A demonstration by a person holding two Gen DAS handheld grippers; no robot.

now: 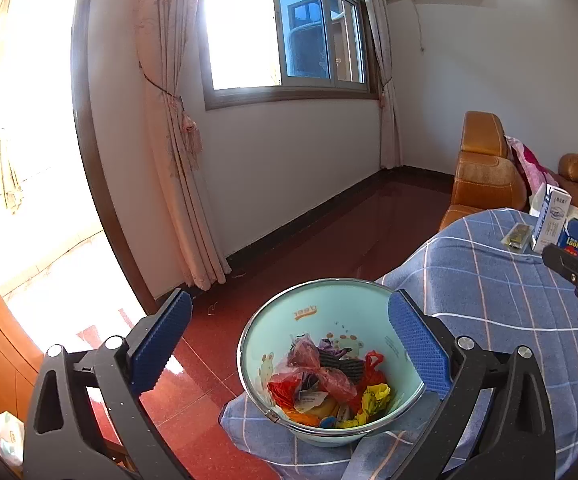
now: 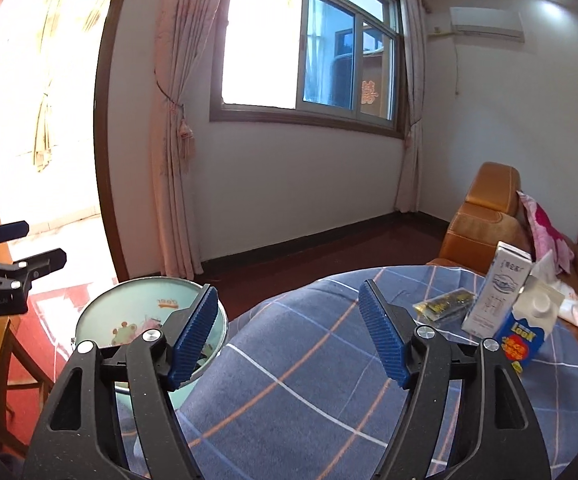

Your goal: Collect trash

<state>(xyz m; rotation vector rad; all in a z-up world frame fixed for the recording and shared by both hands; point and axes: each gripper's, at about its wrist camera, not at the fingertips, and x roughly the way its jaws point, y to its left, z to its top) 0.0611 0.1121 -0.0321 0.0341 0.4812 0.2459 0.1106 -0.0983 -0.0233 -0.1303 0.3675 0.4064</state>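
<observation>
From the left wrist, the left gripper (image 1: 289,336) stands wide apart with nothing between its blue pads, above the pale green bin (image 1: 369,312), which sits at the edge of the checked tablecloth (image 1: 489,288) and holds crumpled wrappers (image 1: 329,380). From the right wrist, the right gripper (image 2: 289,332) is also spread and empty over the cloth, the bin to its left; a white carton (image 2: 497,292), blue carton (image 2: 525,336) and small packet (image 2: 445,304) stand further right

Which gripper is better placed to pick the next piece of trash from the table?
Right gripper: open, facing the cartons and wrapper on the table. Left gripper is over the bin.
</observation>
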